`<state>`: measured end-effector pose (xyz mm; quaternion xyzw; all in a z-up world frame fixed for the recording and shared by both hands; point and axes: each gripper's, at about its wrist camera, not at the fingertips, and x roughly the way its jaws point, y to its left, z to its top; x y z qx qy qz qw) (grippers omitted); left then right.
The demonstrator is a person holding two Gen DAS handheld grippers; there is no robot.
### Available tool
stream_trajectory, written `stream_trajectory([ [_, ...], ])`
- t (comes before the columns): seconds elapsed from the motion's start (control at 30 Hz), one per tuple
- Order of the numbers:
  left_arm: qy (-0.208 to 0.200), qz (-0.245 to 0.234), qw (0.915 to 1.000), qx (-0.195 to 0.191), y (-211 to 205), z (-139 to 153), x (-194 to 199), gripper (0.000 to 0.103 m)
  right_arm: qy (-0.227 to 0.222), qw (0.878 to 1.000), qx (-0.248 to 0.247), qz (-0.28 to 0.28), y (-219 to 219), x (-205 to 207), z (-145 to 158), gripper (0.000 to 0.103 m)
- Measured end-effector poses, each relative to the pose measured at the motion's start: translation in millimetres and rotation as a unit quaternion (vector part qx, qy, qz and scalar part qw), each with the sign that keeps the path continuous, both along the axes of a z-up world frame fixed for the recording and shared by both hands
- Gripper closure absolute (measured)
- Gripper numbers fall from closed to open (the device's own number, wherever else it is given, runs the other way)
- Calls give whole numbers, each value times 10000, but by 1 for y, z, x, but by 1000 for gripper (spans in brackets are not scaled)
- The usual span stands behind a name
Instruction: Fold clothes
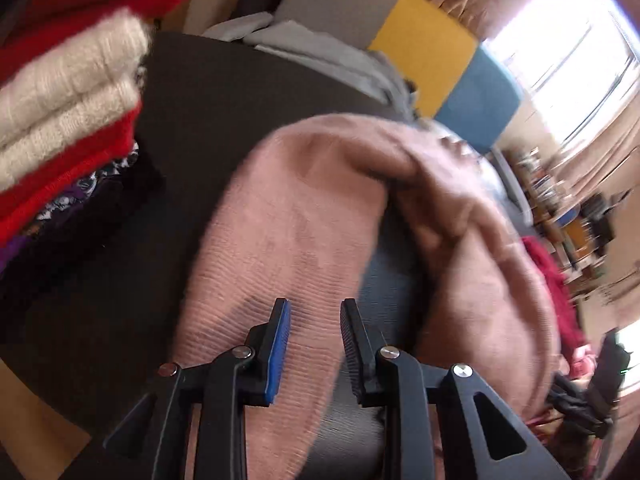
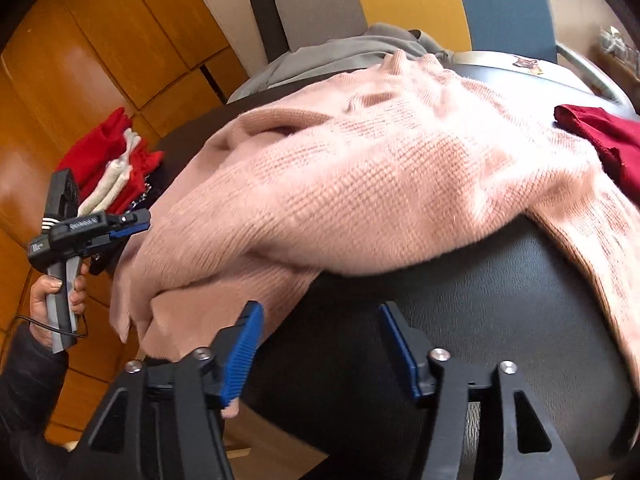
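Note:
A pink knit sweater [image 1: 300, 220] [image 2: 360, 180] lies spread over a dark round table [image 1: 180, 120] [image 2: 440, 320], with its left part hanging off the table's edge. My left gripper [image 1: 314, 306] has its jaws a narrow gap apart, sweater fabric fills that gap, and it looks shut on the cloth near the sweater's edge. In the right wrist view the left gripper [image 2: 140, 222] meets the sweater's left side, held by a hand [image 2: 56, 292]. My right gripper [image 2: 320, 312] stands open above bare table, with nothing between its fingers. Its left finger [image 2: 248, 332] is beside a folded-over part of the sweater.
Folded red and cream knits are stacked [image 1: 60, 100] [image 2: 116, 160] at the table's far left. A dark red garment [image 2: 600, 140] [image 1: 544, 276] lies at the right. A grey garment [image 2: 340, 52] [image 1: 320, 60] lies at the back. Beyond the table stand yellow [image 1: 424, 44] and blue [image 1: 476, 96] chairs.

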<state>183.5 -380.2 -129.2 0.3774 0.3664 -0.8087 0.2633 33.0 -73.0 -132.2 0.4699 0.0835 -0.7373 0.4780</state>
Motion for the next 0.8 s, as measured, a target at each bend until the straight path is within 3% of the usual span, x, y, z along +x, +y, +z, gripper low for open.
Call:
stream_trajectory([
  [0.1, -289, -20, 9995, -127, -4, -15, -11, 78, -62, 9999, -50, -119, -1, -3, -5, 28],
  [0.2, -499, 28, 9981, -348, -17, -15, -28, 78, -198, 9994, -108, -253, 9, -10, -13, 27],
  [0.43, -875, 137, 9947, -525, -92, -17, -80, 78, -331, 9972, -277, -611, 23, -33, -18, 26],
  [0.57, -1451, 291, 9838, -1011, -144, -14, -123, 76, -236, 9959, -239, -835, 31, -47, -19, 25],
  [0.7, -1764, 644, 9767, -1037, -188, -9, -155, 76, -205, 9953, -166, -929, 36, -62, -20, 24],
  [0.77, -1746, 776, 9769, -960, -193, -5, -160, 78, -140, 9952, -116, -957, 34, -65, -19, 24],
  [0.8, -1551, 780, 9806, -906, -190, -1, -158, 80, -89, 9952, -88, -975, 32, -65, -17, 24],
])
